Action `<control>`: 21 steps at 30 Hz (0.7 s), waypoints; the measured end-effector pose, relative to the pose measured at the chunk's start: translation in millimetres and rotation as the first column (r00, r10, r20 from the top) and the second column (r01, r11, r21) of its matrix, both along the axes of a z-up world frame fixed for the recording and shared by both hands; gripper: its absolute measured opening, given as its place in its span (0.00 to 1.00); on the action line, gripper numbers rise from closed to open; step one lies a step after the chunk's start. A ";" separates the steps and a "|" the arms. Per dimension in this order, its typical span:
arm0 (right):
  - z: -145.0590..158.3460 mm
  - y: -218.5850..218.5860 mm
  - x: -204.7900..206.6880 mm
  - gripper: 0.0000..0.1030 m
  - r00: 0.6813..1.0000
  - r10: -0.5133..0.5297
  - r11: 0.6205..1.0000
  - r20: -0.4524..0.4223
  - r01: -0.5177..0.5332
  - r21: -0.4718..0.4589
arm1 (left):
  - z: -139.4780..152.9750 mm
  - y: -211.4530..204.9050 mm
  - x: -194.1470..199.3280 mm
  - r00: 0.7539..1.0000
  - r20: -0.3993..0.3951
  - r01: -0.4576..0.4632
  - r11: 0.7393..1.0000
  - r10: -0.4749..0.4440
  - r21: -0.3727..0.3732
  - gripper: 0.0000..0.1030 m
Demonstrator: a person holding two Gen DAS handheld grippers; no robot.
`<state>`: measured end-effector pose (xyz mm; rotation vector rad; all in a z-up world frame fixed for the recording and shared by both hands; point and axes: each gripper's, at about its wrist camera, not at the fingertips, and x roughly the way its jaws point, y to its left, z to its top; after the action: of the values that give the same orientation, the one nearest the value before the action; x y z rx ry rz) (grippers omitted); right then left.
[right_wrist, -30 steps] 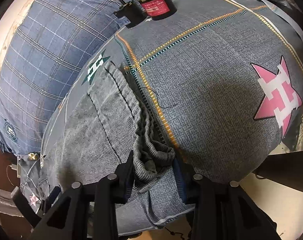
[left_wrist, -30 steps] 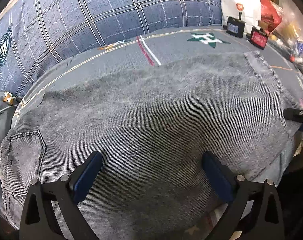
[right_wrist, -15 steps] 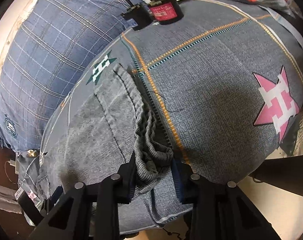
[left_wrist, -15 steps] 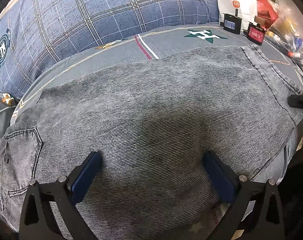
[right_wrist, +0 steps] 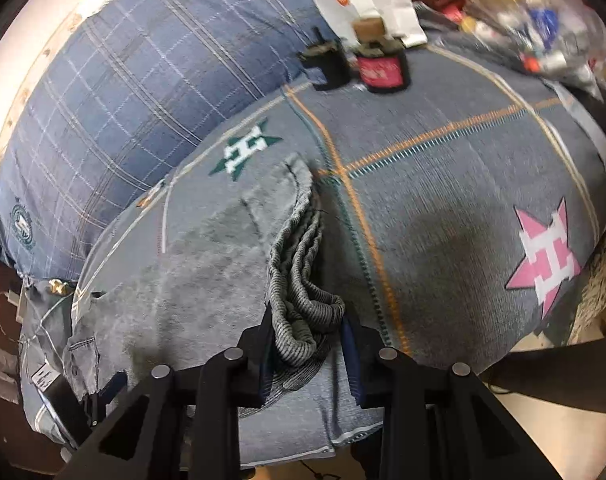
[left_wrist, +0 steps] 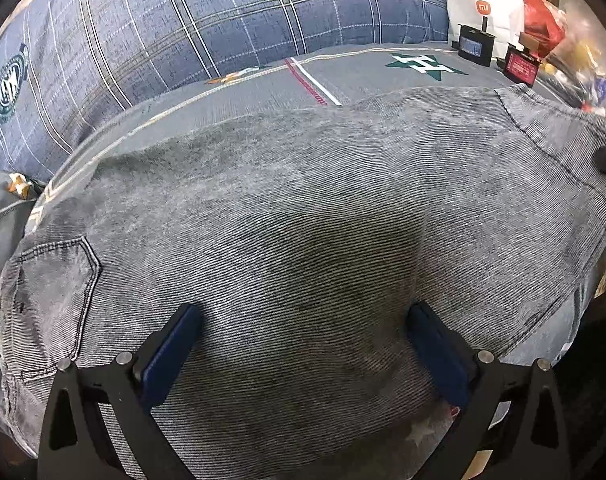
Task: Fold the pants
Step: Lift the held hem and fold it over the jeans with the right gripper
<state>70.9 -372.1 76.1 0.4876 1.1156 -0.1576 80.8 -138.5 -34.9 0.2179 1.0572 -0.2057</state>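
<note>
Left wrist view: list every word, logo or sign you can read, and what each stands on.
"mi": orange logo on the white bag.
"H": in the green star on the grey bed cover.
Round crest on the plaid pillow: lettering too small to read.
Black device and red device screens: unreadable.

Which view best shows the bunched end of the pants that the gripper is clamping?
The right wrist view: the bunched end of the pants sits gathered between the right gripper pads. The left wrist view shows only the flat pants spread on the bedsheet, with the open left gripper over them.
</note>
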 end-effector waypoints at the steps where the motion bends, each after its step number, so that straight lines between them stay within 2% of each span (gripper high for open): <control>1: 4.6 3.2 0.9 0.29 1.000 0.008 1.000 0.009 -0.008 -0.004 | 0.0 0.6 0.0 1.000 -0.001 0.004 1.000 -0.004 -0.002 1.00; 4: 23.7 22.6 3.2 0.29 0.997 0.058 0.998 0.050 -0.057 -0.029 | 1.9 6.1 2.5 1.000 -0.005 0.004 1.000 -0.005 -0.024 1.00; 6: 37.9 42.8 5.3 0.28 0.991 0.108 0.994 0.085 -0.105 -0.035 | 10.1 19.0 2.8 1.000 -0.023 -0.009 0.996 0.007 -0.091 0.99; 8: 53.3 73.3 7.0 0.28 0.975 0.183 0.983 0.124 -0.177 -0.058 | 26.6 42.0 0.0 0.998 0.012 -0.055 0.986 0.058 -0.159 0.99; 11: 70.4 126.7 5.4 0.27 0.935 0.308 0.951 0.177 -0.298 -0.081 | 51.7 89.1 -7.6 0.984 0.084 -0.136 0.971 0.155 -0.198 0.99; 13: 73.1 162.7 0.7 0.27 0.900 0.385 0.923 0.204 -0.376 -0.084 | 66.3 131.4 -17.0 0.962 0.121 -0.215 0.951 0.246 -0.221 0.99; 16: 51.9 218.2 -5.9 0.27 0.844 0.493 0.868 0.211 -0.495 -0.047 | 75.7 184.5 -32.4 0.924 0.137 -0.320 0.917 0.358 -0.240 0.99; 18: 25.7 240.8 -7.3 0.31 0.829 0.516 0.848 0.215 -0.531 0.010 | 74.9 208.0 -40.5 0.901 0.133 -0.379 0.898 0.414 -0.225 0.99; 19: 10.1 248.9 -5.1 0.38 0.820 0.537 0.834 0.201 -0.551 0.019 | 73.8 216.3 -42.0 0.895 0.126 -0.396 0.891 0.429 -0.223 0.99; 20: -12.8 261.8 -2.1 0.60 0.801 0.578 0.807 0.159 -0.589 0.033 | 72.6 224.8 -43.3 0.889 0.117 -0.410 0.884 0.443 -0.225 0.99; 21: -39.9 270.1 1.8 0.65 0.794 0.601 0.791 0.094 -0.608 0.069 | 71.6 224.2 -41.4 0.887 0.113 -0.417 0.881 0.449 -0.224 0.99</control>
<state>72.7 -102.0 36.2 0.1945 1.1664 0.4799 39.4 85.7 36.7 -0.1808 0.8915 0.1165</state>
